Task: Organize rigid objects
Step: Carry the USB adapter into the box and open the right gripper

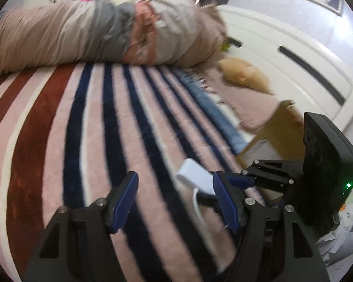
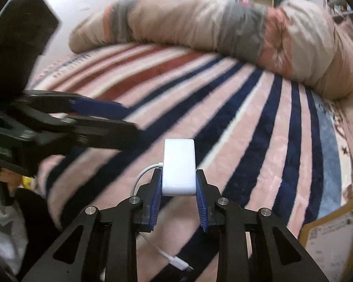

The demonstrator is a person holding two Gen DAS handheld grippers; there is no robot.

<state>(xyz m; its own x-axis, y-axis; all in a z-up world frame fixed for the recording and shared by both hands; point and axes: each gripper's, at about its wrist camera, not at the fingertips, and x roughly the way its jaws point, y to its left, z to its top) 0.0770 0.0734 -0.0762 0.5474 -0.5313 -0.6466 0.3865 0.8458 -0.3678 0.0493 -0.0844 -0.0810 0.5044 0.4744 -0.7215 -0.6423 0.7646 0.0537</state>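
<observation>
My right gripper (image 2: 178, 183) is shut on a white power bank (image 2: 178, 166) with a short white cable (image 2: 143, 176) hanging from it, held above the striped blanket. In the left wrist view the power bank (image 1: 195, 175) shows just beyond my left gripper's right finger, with the right gripper (image 1: 237, 181) gripping it. My left gripper (image 1: 174, 188) is open and empty over the blanket; it also shows blurred at the left of the right wrist view (image 2: 101, 117).
A pink, navy and red striped blanket (image 1: 82, 129) covers the bed. A rolled quilt (image 1: 106, 30) lies along the far side. A cardboard box (image 1: 277, 131) sits at the right, also in the right wrist view (image 2: 329, 235). White headboard (image 1: 294, 54) behind.
</observation>
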